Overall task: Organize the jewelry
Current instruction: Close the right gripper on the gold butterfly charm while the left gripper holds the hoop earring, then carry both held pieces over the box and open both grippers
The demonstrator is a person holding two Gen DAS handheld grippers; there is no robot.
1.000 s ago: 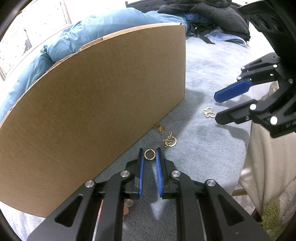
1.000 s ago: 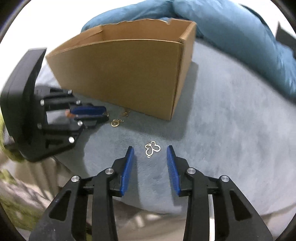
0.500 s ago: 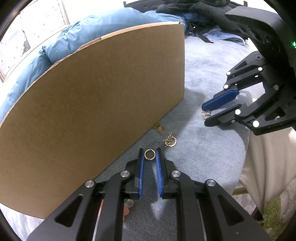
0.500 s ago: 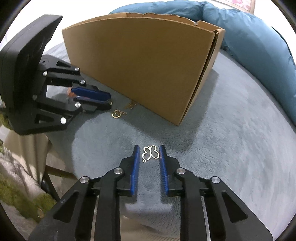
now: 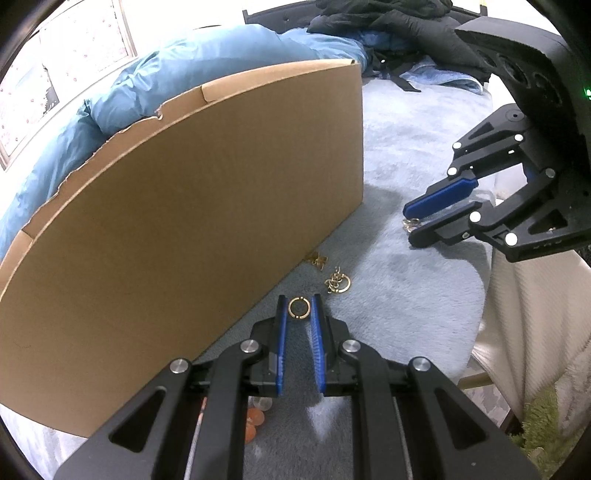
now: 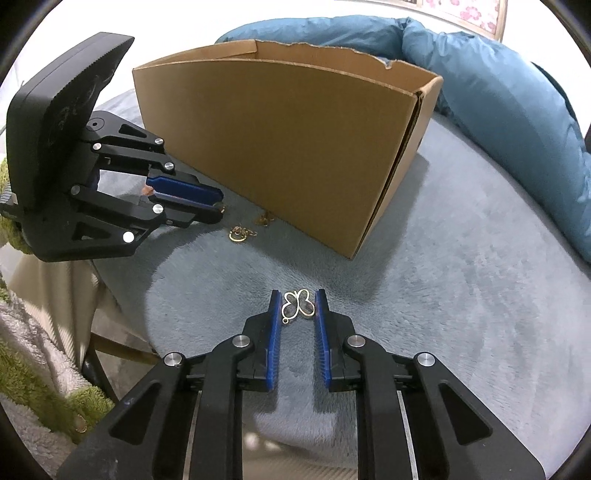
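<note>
My left gripper [image 5: 298, 303] is shut on a small gold ring [image 5: 298, 308], just above the grey plush cover beside the cardboard box [image 5: 184, 221]. My right gripper [image 6: 297, 305] is shut on a gold butterfly pendant [image 6: 297, 305], pinched between the blue pads. The left gripper also shows in the right wrist view [image 6: 218, 208], and the right gripper in the left wrist view [image 5: 410, 225]. Two more gold pieces lie by the box: a tangled hoop earring [image 5: 338, 285] and a small charm [image 5: 317, 258].
The open cardboard box [image 6: 295, 155] stands on the grey cover [image 6: 461, 295]. A blue duvet [image 6: 498, 96] lies behind it. Dark clothes [image 5: 399, 22] are heaped at the back. A cream and green towel [image 5: 535, 332] hangs at the cover's edge.
My right gripper closed its pads from wide open onto the butterfly pendant and lifted it slightly. My left gripper stayed shut on the ring, almost still.
</note>
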